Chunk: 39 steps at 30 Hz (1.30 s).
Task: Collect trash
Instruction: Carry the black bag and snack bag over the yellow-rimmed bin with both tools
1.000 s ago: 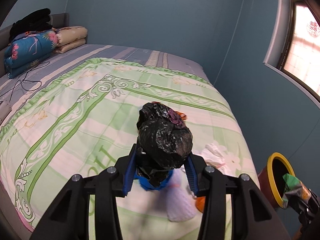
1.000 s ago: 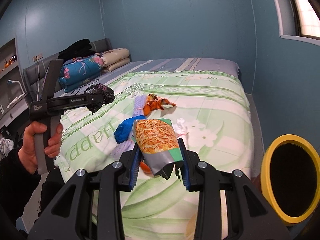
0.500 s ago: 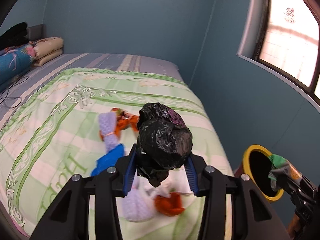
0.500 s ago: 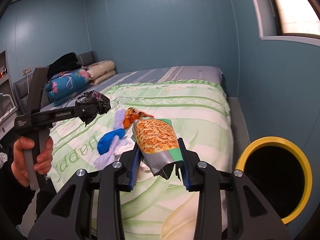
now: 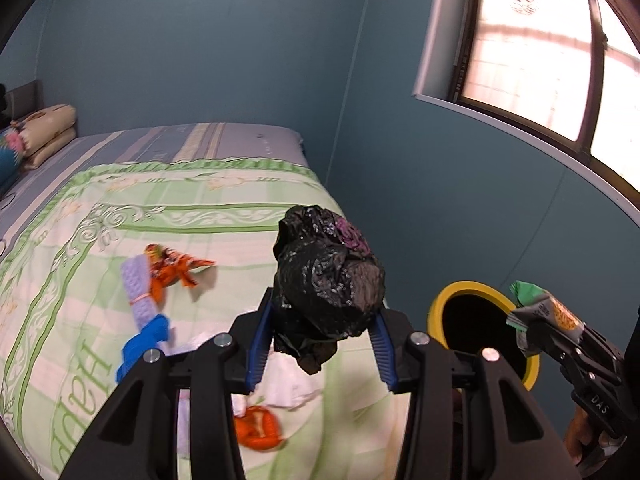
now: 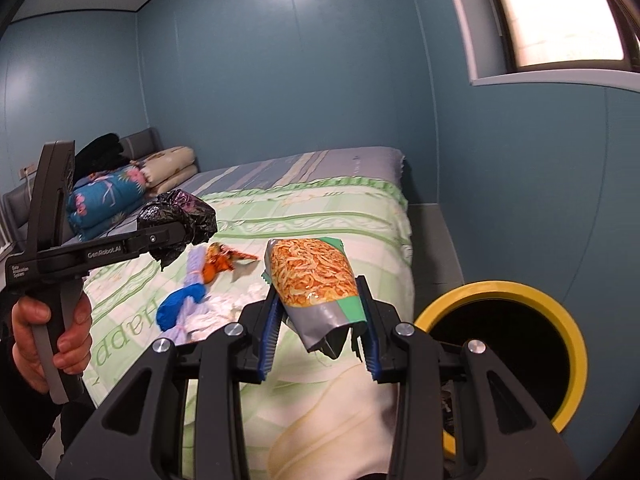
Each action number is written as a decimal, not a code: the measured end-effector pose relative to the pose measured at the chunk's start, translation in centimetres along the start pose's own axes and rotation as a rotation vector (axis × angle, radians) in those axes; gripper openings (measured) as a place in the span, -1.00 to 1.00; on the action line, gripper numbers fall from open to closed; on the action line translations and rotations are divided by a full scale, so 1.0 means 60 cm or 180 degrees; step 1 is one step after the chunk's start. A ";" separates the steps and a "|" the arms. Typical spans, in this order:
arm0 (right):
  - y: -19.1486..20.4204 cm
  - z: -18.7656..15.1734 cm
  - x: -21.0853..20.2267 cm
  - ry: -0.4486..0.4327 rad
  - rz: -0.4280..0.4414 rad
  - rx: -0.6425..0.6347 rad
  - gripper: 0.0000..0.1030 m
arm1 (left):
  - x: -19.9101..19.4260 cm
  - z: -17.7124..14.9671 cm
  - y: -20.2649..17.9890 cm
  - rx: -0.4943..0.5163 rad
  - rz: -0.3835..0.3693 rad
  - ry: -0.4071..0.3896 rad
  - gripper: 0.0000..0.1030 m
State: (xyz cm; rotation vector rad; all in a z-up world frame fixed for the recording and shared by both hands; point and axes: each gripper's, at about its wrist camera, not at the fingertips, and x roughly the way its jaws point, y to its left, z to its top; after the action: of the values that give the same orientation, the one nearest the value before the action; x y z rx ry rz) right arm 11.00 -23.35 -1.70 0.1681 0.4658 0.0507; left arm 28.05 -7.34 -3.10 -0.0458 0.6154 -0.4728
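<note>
you have both loads in hand: the left gripper (image 5: 320, 344) has its jaws partly closed and pinching a crumpled black plastic bag (image 5: 326, 284), and the right gripper (image 6: 318, 328) has its jaws narrowed on a snack packet (image 6: 314, 280) by its lower end, the printed face upright. the bin (image 6: 568, 320), with its yellow rim and dark mouth, stands on the floor just beside the foot of the bed (image 6: 320, 216), nearer your right side. the step looks like the carry to the drop, so bring the packet squarely over the dark opening before you let the jaws part, not over the rim, since a light packet may catch there and slide off. feed the bin one hand at a time so the two grippers don't crowd the mouth. the bag is bulky and springy; lower it well into the opening. more litter lies on the bed: an orange wrapper (image 5: 176, 266), a blue piece (image 5: 146, 342), white tissue (image 5: 288, 380).
</note>
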 end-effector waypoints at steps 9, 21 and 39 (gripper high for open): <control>-0.053 0.009 -0.021 -0.0110 -0.0236 0.0111 -0.36 | 0.027 0.014 -0.073 0.0153 -0.0237 0.0010 -0.20; -0.110 0.012 -0.029 -0.0186 -0.0433 0.0288 -0.36 | 0.072 0.021 -0.164 0.0396 -0.0467 0.0068 -0.20; -0.228 -0.016 -0.006 -0.0054 -0.0775 0.0682 -0.34 | 0.180 -0.011 -0.268 0.0558 -0.0798 0.0356 -0.20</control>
State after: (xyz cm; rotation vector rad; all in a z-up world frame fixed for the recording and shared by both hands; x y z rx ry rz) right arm 10.38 -36.69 -4.74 0.3204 0.4716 -0.2398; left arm 28.73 -26.39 -6.62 0.0714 0.6790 -0.7745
